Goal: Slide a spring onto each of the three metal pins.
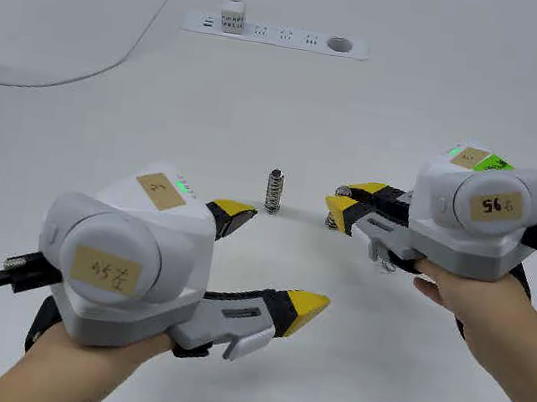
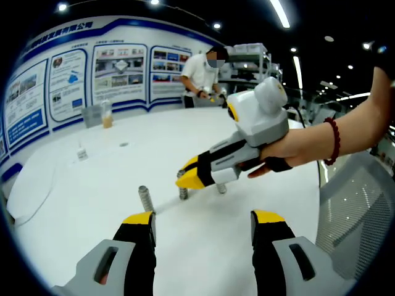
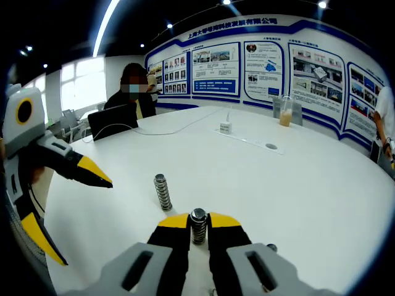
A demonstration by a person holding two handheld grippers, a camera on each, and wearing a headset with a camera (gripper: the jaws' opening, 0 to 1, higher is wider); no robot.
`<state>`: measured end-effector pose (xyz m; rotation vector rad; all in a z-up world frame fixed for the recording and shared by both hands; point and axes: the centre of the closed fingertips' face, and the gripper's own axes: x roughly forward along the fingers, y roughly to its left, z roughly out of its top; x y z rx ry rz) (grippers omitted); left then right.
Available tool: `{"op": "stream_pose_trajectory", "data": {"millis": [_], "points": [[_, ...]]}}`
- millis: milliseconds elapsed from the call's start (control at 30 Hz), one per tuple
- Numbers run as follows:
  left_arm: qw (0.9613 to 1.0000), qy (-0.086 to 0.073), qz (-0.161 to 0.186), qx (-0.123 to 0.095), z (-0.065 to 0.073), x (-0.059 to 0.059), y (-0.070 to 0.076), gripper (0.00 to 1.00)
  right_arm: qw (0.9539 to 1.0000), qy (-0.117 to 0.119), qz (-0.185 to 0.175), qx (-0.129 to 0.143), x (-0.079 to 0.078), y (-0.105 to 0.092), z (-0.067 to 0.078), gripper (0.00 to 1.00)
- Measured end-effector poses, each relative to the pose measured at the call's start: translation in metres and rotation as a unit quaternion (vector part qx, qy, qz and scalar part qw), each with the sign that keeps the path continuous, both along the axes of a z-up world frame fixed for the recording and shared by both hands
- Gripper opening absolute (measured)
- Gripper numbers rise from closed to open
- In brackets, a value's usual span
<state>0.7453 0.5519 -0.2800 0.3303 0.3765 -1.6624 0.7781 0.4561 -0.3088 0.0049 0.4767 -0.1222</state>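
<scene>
**Condition.** Right gripper (image 1: pixel 351 201): jaws drawn together, clamped on a pin (image 3: pixel 197 227) that stands upright between the tips with a spring coiled round its shaft. Left gripper (image 1: pixel 269 259): jaws wide apart, gripping nothing. A second pin (image 1: pixel 273 191), also carrying a spring, stands free on the table (image 1: pixel 415 102) ahead of the right jaws and a little to their left. From my left gripper it stands just ahead of the left jaw tip. A third piece (image 3: pixel 270 248) lies just beside the outer face of the right-hand jaw — too small for me to tell whether a spring is seated on it.

**Hazards, as I judge them.**

1. Tip-over. The second pin is slender and free-standing. A sweep of either gripper past it knocks it down, and its spring may slide off.
2. Spring pinch. The clamp appears to bear on the coils, not on bare shaft. Too much squeeze deforms them. Too little lets the pin slip or swivel.
3. Release fault. If I open the right jaws while the pin is tilted or clear of the table, it falls and rolls.
4. Collision. The third piece sits close against the right gripper — any sideways shift pushes it away.
</scene>
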Motion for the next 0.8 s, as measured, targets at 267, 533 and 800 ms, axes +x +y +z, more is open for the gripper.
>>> {"op": "stream_pose_trajectory", "data": {"millis": [267, 533, 800], "points": [[1.0, -0.003, 0.0, 0.001, 0.0, 0.001, 0.001, 0.63, 0.9994, -0.007, -0.015, 0.029, -0.001, -0.001, 0.003, 0.14], [1.0, -0.008, -0.001, 0.0, 0.002, 0.001, 0.0, 0.64, 0.9985, -0.027, -0.021, 0.043, -0.002, -0.002, 0.02, 0.22], [0.9999, -0.016, -0.004, -0.002, 0.005, -0.002, -0.004, 0.65, 0.9952, -0.049, -0.027, 0.08, -0.01, 0.0, 0.039, 0.32]]}}
